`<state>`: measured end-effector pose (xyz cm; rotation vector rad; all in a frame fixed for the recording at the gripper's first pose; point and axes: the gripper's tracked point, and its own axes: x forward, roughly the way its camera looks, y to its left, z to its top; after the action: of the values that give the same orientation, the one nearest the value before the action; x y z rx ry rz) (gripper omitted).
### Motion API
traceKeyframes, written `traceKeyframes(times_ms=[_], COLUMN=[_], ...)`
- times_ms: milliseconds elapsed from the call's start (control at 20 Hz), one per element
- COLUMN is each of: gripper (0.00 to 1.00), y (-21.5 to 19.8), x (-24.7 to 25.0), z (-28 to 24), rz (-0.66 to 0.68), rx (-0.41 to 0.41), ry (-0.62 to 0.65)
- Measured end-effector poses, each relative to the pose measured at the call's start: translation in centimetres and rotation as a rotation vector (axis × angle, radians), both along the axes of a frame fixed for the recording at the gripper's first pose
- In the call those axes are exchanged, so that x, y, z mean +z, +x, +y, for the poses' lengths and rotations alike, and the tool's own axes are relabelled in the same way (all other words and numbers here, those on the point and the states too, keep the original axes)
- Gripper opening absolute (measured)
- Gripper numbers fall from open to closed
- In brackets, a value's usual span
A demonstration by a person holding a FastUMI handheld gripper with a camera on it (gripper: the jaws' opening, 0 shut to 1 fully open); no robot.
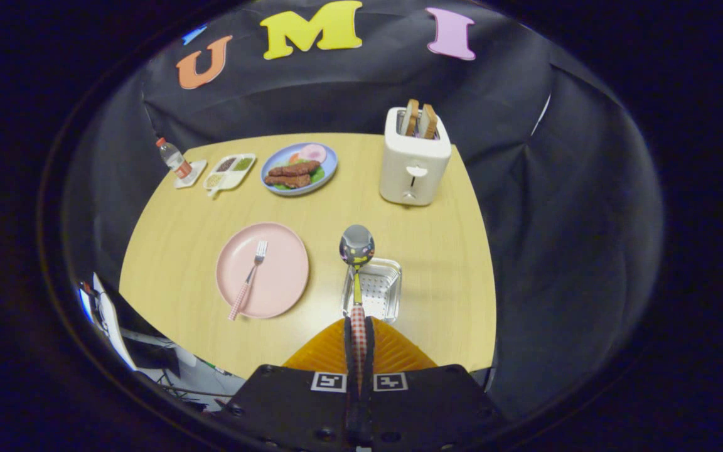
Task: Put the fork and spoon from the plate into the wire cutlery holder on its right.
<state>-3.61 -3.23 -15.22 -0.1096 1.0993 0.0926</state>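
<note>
My gripper (pixel 359 333) is shut on the spoon (pixel 356 251), both fingers pressing its red checked handle. The spoon points straight ahead from the fingers, its shiny bowl raised over the far left corner of the cutlery holder (pixel 381 290). The holder, a perforated metal box, sits on the wooden table just beyond and slightly right of the fingertips. Left of it lies the pink plate (pixel 286 251), with the fork (pixel 250 276) resting on it, tines away from me and its red checked handle sticking over the near rim.
A white toaster (pixel 413 164) with two bread slices stands beyond the holder. At the table's far side are a blue plate of food (pixel 299 169), a divided sauce tray (pixel 230 172) and a small bottle (pixel 173 159). Black cloth walls the table in.
</note>
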Motion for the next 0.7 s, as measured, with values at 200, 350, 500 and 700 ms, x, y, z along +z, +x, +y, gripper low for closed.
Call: traceKeyframes(times_ms=[200,350,500,700], gripper=[0.01,0.01,0.01,0.02], y=[-0.6,-0.1,0.1,0.8], x=[-1.6,-3.0,-4.2,-5.3], z=[-0.7,-0.9,-1.1,-0.6], rz=[0.174,0.275,0.374,0.448], rx=[-0.058,-0.1,-0.149,-0.175], ry=[0.04,0.045,0.046,0.062])
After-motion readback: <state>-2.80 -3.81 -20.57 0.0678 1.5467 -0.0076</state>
